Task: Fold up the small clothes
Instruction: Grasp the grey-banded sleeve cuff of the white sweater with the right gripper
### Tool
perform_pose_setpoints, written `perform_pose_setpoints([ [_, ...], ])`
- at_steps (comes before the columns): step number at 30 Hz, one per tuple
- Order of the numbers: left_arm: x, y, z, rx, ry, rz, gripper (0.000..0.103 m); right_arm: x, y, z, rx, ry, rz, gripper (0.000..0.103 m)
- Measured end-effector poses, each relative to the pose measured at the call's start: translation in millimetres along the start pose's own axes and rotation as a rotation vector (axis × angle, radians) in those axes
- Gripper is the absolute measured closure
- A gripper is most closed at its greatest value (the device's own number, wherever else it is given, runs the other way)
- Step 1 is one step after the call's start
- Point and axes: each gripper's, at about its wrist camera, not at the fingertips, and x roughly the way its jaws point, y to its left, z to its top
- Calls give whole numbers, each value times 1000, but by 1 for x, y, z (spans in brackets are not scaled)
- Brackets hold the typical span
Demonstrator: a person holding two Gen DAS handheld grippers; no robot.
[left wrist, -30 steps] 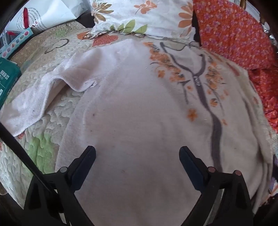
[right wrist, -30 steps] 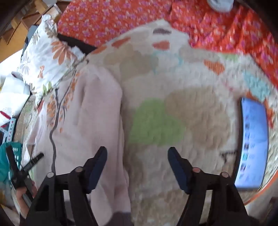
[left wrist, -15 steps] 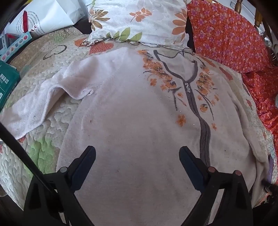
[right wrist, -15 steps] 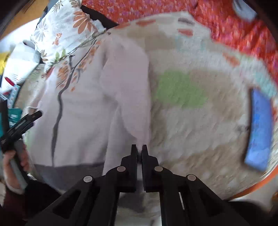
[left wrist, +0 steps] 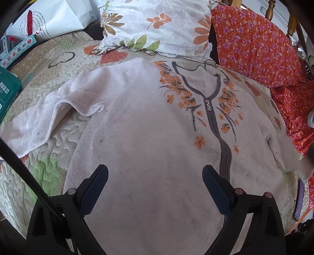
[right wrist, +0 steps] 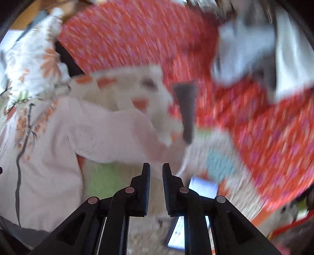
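A pale pink top (left wrist: 149, 141) with orange flowers and a grey placket lies flat, front up, on the quilted bed. My left gripper (left wrist: 155, 177) is open and empty, hovering over its lower body. The top's left sleeve (left wrist: 39, 117) lies spread out to the side. In the blurred right wrist view, my right gripper (right wrist: 156, 170) has its jaws nearly closed with a narrow gap. The top's right sleeve (right wrist: 121, 137) stretches out toward it, grey cuff (right wrist: 185, 109) lifted. I cannot tell whether fabric is pinched between the fingers.
A floral pillow (left wrist: 157, 27) lies beyond the collar. An orange flowered cloth (left wrist: 261, 49) covers the right side. A green box (left wrist: 7, 92) and a white bag (left wrist: 45, 17) sit at the left. A lit phone (right wrist: 202, 188) lies on the quilt (right wrist: 104, 180) by the right gripper.
The right gripper closed, then swung right, and the top's right sleeve now lies pulled outward. The left gripper stayed open and drew back slightly over the top.
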Motion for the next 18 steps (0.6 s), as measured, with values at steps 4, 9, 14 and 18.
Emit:
perform_pose_setpoints([
  [4,1,5,1,-39,13,-18,7,30,-52,-30,204,79,72,84],
  [9,0,0,2,-24,2,-6,7,46,-84,-12,319,71,124,50],
  [14,6,0,4,-24,26,-10,7,85,-55,7,156,98,114,44],
  [18,7,-1,8,-23,25,-10,7,121,-20,13,-46,123,-37,44],
])
